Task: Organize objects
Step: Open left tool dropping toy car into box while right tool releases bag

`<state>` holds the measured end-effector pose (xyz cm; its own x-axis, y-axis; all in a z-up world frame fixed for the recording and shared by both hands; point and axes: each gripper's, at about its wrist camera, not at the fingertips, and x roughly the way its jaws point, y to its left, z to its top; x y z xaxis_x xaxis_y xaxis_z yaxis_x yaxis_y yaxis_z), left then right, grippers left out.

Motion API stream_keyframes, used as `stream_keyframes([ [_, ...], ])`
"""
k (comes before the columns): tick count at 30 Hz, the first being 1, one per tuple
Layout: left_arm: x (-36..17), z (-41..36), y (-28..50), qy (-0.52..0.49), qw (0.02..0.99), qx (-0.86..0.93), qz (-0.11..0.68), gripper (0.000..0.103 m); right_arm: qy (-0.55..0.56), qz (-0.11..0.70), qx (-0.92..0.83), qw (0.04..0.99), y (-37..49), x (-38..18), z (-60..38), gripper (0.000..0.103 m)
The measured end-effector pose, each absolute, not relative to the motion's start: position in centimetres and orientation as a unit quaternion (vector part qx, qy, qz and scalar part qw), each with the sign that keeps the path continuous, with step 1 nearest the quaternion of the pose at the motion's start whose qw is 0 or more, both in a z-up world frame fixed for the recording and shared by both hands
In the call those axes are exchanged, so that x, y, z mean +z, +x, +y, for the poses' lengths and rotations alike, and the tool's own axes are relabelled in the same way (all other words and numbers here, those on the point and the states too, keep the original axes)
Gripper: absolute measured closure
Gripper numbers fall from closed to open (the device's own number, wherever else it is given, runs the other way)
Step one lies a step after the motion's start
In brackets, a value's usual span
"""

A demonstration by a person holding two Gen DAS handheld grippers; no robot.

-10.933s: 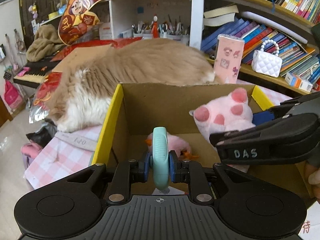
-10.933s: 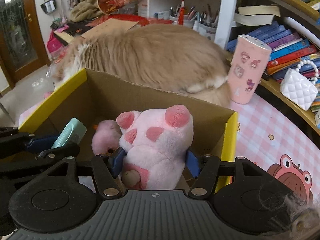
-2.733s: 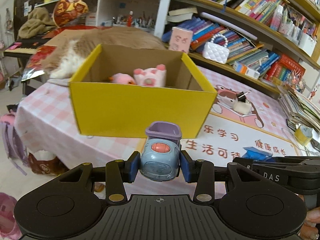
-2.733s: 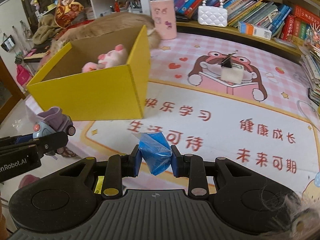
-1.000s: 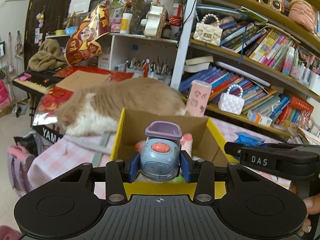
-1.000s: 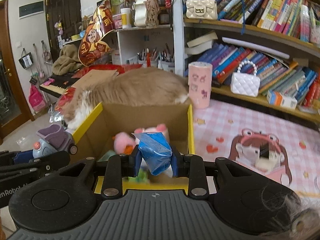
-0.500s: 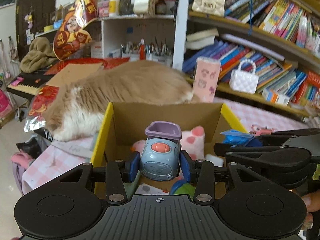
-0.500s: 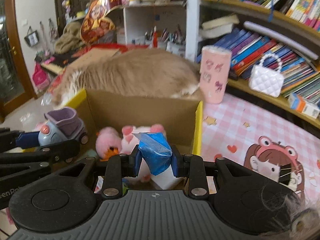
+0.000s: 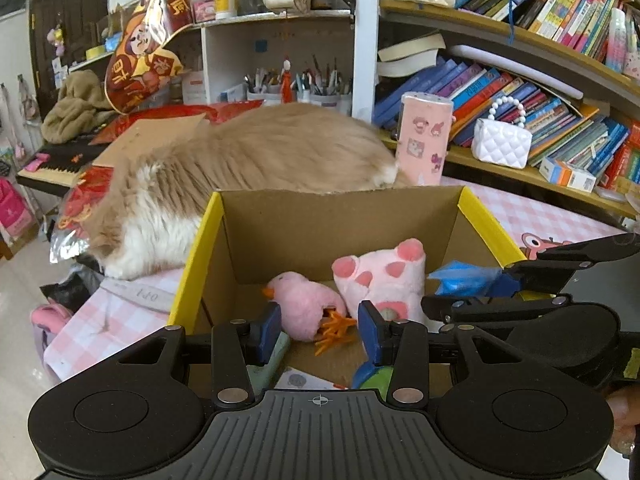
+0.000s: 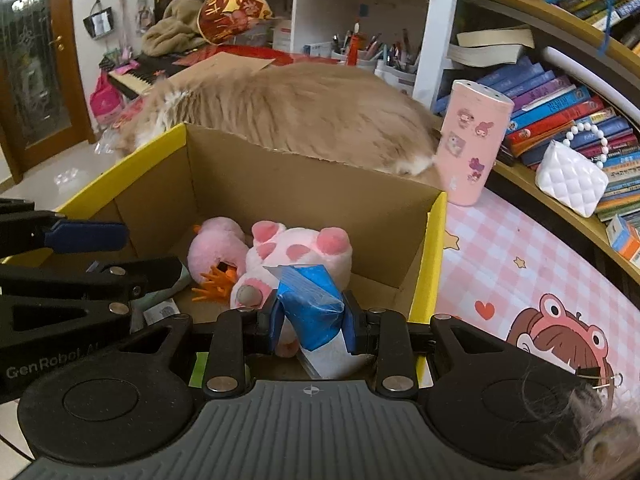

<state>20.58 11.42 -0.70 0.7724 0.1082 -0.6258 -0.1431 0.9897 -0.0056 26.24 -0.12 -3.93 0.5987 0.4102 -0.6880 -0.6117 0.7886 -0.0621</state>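
While the left gripper (image 9: 318,330) hangs over the open yellow cardboard box (image 9: 340,216), its jaws stand spread with nothing between them. Half a second ago they clamped a small blue toy car with a purple top; that car is now gone from the grip. Its resting place cannot be confirmed: a blue-and-green object (image 9: 370,376) shows at the bottom of the box below the right pad, but it is mostly hidden by the gripper body. The likely reading is that the car has been released into the box, which would complete that item.

The right gripper (image 10: 311,322) has its jaws pinching a blue plastic packet (image 10: 310,304), as in the earlier frames. It is positioned over the near right part of the box, above a white card or paper (image 10: 326,360) and just beside the pink paw plush (image 10: 296,256). A pink bird plush (image 10: 216,246) with orange feet lies against the paw plush, further left in the box.

A cat (image 9: 248,164) lies on the table directly behind the far wall of the box. It should be treated as a possible disturbance.

Remaining step, as judged: release the packet into the box.
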Motion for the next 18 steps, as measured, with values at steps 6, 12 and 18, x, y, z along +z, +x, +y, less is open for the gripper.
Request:
stream_keyframes([
  [6, 0.3, 11.8, 19.8, -0.043, 0.947, 0.076, 0.309, 0.046, -0.134, 0.325, 0.279, 0.894, 26.0, -2.7, -0.9, 0.061],
  [12, 1.9, 11.7, 18.3, -0.051, 0.956, 0.073, 0.279, 0.04, -0.108, 0.301, 0.262, 0.91, 25.2, -0.9, -2.0, 0.057],
  [18, 2.7, 11.3, 16.4, -0.048, 0.96, 0.068, 0.267, 0.039, -0.097, 0.293, 0.253, 0.917, 23.4, -0.1, -2.8, 0.056],
])
